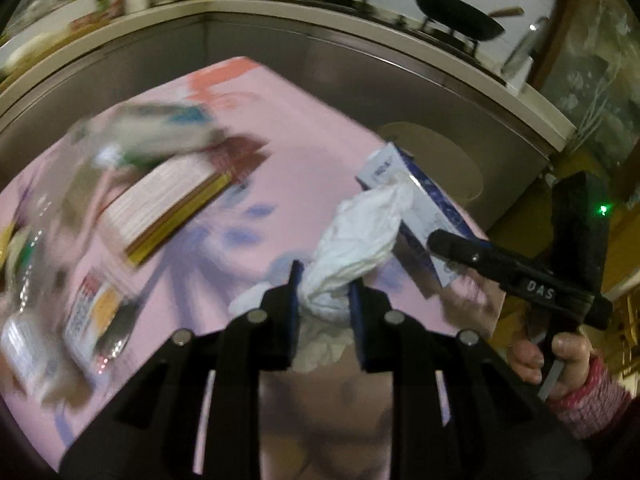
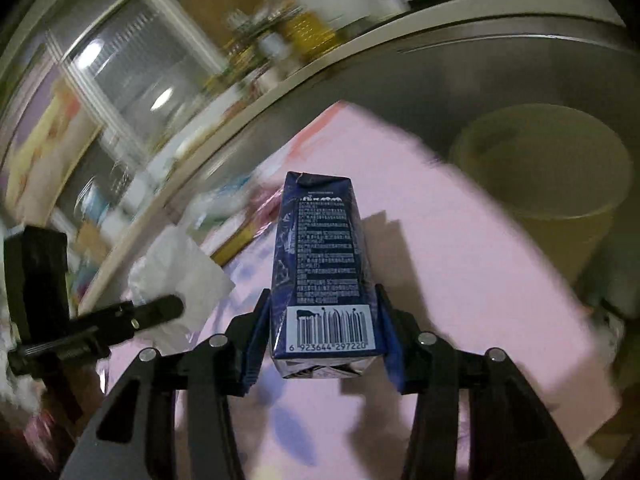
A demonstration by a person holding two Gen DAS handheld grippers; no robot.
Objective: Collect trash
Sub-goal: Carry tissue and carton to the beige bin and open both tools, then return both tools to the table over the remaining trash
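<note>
Carry step judged in hand: tissue (image 1: 352,240) is clamped in left gripper (image 1: 325,280) at frame centre, carton (image 2: 320,264) is clamped in right gripper (image 2: 320,320), release over bin (image 2: 540,168) at upper right needed next.

A pink patterned cloth (image 1: 304,128) covers the counter (image 1: 400,64). On it lie a thick book (image 1: 168,204), blurred packets (image 1: 92,312) at the left, and a crumpled clear wrapper (image 1: 160,136) partly over the book.
</note>
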